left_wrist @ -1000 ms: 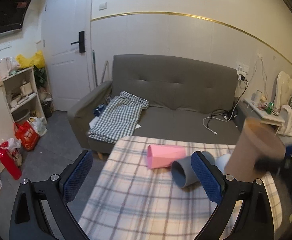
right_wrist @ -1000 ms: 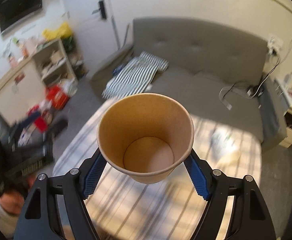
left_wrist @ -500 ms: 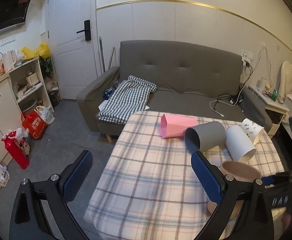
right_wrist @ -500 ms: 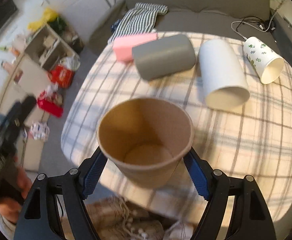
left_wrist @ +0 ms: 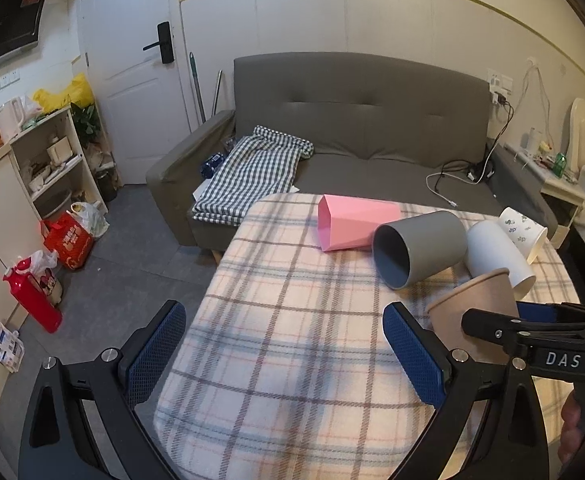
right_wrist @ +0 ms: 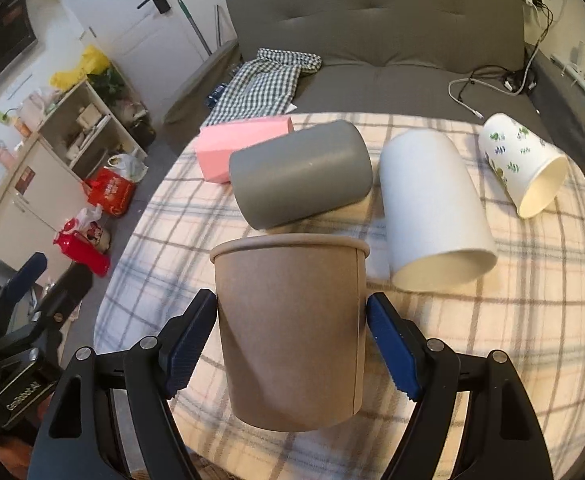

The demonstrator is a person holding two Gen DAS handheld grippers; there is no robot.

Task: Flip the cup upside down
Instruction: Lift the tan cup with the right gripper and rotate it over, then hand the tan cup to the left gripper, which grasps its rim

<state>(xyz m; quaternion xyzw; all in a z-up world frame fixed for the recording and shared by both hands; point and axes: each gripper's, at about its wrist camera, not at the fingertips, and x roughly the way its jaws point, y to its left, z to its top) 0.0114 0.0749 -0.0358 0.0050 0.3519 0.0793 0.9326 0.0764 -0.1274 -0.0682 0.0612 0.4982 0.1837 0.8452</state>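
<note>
Grey sofa (left_wrist: 356,120) across upper centre of left wrist frame, checked cloth (left_wrist: 252,172) on its left seat. Plaid-covered table (left_wrist: 292,340) filling lower centre.

Four cups lying on their sides along far table edge, left to right in right wrist frame: pink cup (right_wrist: 236,144), grey cup (right_wrist: 300,176), white cup (right_wrist: 432,208), leaf-print cup (right_wrist: 520,160). Pink touching grey; grey just beside white; leaf-print apart at upper right.

Brown paper cup (right_wrist: 292,336) at lower centre of right wrist frame, rim up, roughly upright, slightly tilted. Clamped on both sides by right gripper (right_wrist: 292,344), blue pads (right_wrist: 390,348) pressed to cup wall. Contact between cup base and table: possibly touching, not confirmable.

Left gripper (left_wrist: 284,356) at lower centre of left wrist frame, fingers spread wide, nothing between them.
</note>
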